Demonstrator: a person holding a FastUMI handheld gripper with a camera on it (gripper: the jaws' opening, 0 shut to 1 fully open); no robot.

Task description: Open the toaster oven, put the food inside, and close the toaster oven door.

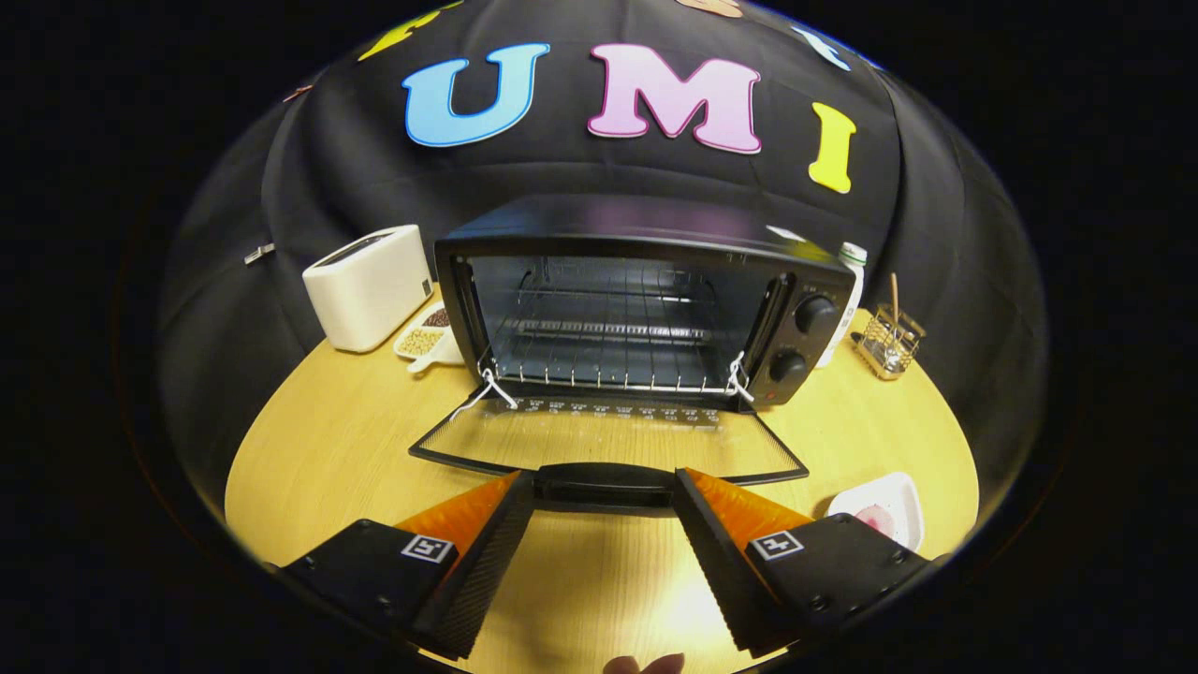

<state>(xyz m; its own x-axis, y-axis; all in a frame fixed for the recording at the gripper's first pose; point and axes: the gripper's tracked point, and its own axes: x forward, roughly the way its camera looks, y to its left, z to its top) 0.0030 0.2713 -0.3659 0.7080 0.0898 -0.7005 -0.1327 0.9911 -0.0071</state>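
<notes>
**Oven door down, gripper spread wide at the handle**

The black toaster oven (pixel 646 309) stands on the round light-wood table (pixel 309 449) with its glass door (pixel 608 440) folded fully down, lying nearly flat toward the camera. Inside the lit cavity a wire rack (pixel 608 351) spans the width, and two black knobs (pixel 803 339) sit one above the other on the panel beside the cavity. The door's dark bar handle (pixel 604 487) lies just ahead of the gripper (pixel 604 491), level with the two fingertips.

The fingers are spread wide, one at each end of the handle. Whether either tip touches the handle cannot be told, and nothing is clamped between them; bare tabletop shows in the gap.

The food sits on a small white plate (pixel 884 510) on the table, beside the right-hand finger and well clear of the oven; it reads as a pinkish patch (pixel 875 518), too small to identify.

A white pop-up toaster (pixel 370 285) stands beside the oven on the side away from the knobs, with a small white dish of brown and tan bits (pixel 426 335) between them. On the knob side, a white bottle (pixel 847 281) stands behind the oven's corner, and a wire holder with a wooden stick (pixel 889 339) sits further out.

A fingertip (pixel 646 665) shows below the gripper.
</notes>
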